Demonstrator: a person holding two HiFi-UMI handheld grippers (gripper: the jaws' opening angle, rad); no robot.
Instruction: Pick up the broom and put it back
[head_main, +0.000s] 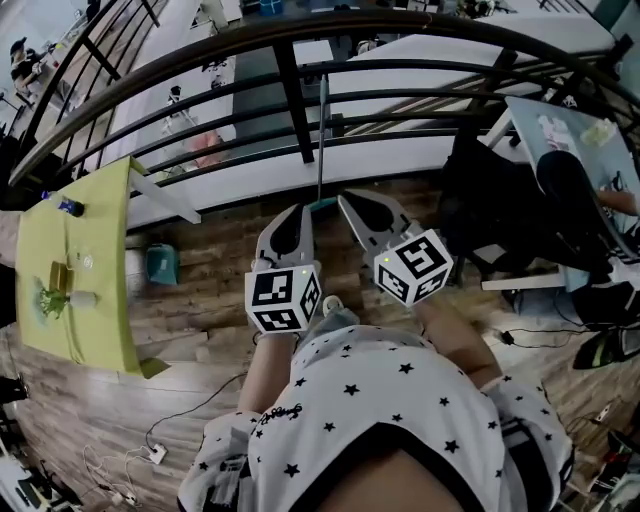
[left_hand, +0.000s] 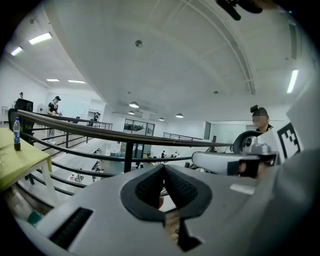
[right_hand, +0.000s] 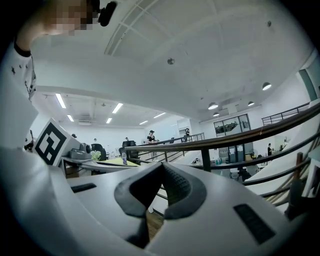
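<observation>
I hold my left gripper (head_main: 291, 213) and right gripper (head_main: 352, 200) closed, empty; the broom (head_main: 321, 150) leans beyond them against the far railing (head_main: 293, 100).

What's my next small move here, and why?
Probably open the right gripper and ease it toward the broom, which stands against the railing just ahead. It and the left gripper are both shut and empty, so neither can take the handle yet.
</observation>
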